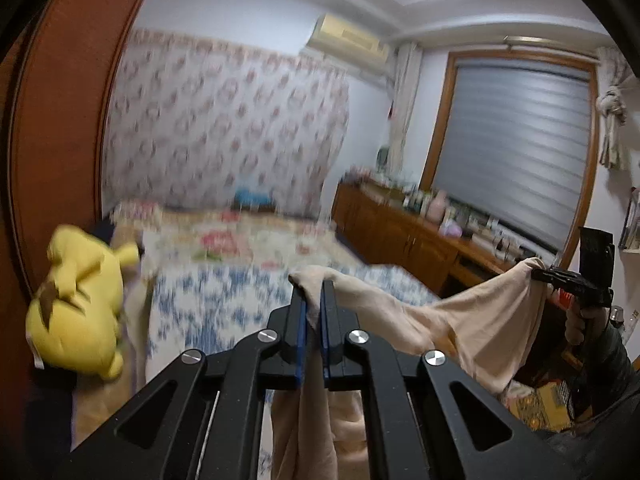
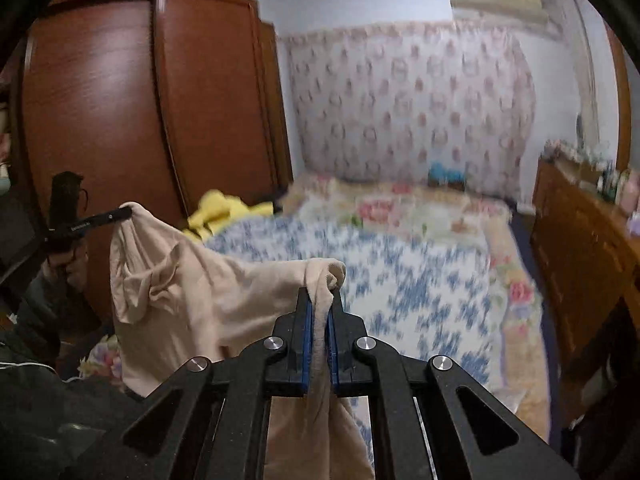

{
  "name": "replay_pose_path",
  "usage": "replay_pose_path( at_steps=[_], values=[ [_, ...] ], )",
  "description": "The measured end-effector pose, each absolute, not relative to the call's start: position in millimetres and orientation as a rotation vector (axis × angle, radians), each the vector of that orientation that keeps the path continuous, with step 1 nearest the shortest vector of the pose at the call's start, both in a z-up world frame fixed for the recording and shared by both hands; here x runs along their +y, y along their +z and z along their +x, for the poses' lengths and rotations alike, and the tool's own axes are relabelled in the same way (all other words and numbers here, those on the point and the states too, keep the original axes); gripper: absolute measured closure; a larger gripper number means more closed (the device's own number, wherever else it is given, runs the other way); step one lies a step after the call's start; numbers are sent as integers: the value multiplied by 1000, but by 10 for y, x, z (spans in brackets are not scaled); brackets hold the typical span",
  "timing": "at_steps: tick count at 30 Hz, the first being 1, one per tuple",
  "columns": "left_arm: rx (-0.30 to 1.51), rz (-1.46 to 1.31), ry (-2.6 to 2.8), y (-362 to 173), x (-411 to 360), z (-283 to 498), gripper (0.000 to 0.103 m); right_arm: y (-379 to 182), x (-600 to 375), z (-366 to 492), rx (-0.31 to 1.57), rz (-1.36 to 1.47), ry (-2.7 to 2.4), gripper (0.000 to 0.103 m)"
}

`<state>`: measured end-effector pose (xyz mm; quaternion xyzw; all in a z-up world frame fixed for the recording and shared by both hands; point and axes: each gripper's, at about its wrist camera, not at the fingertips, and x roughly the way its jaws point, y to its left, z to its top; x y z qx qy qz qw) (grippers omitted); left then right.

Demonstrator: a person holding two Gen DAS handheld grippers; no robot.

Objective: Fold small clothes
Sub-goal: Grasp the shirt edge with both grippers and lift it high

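My left gripper point(image 1: 314, 300) and right gripper point(image 2: 320, 300) each clamp a corner of the thin beige cotton garment point(image 2: 180, 288). It hangs stretched between them above the blue-flowered quilted bed point(image 2: 420, 272), so I judge it can spread flat for folding.

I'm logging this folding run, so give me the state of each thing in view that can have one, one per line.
left gripper: shut on the beige garment
right gripper: shut on the beige garment
beige garment: lifted, unfolded, hanging slack between both grippers
window blind: lowered
wardrobe doors: closed
yellow plush toy: lying at the bed's edge
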<state>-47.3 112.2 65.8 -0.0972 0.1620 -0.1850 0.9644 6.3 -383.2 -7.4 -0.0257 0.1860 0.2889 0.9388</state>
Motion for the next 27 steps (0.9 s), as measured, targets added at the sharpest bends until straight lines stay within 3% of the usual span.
replay_pose_path(
  at_steps=[13, 27],
  values=[
    [48, -190, -343, 1708, 1313, -788, 97, 981, -4038, -628, 90, -87, 599, 97],
    [-116, -94, -272, 2460, 1391, -890, 97, 1819, -4131, -1048, -139, -156, 512, 97]
  ],
)
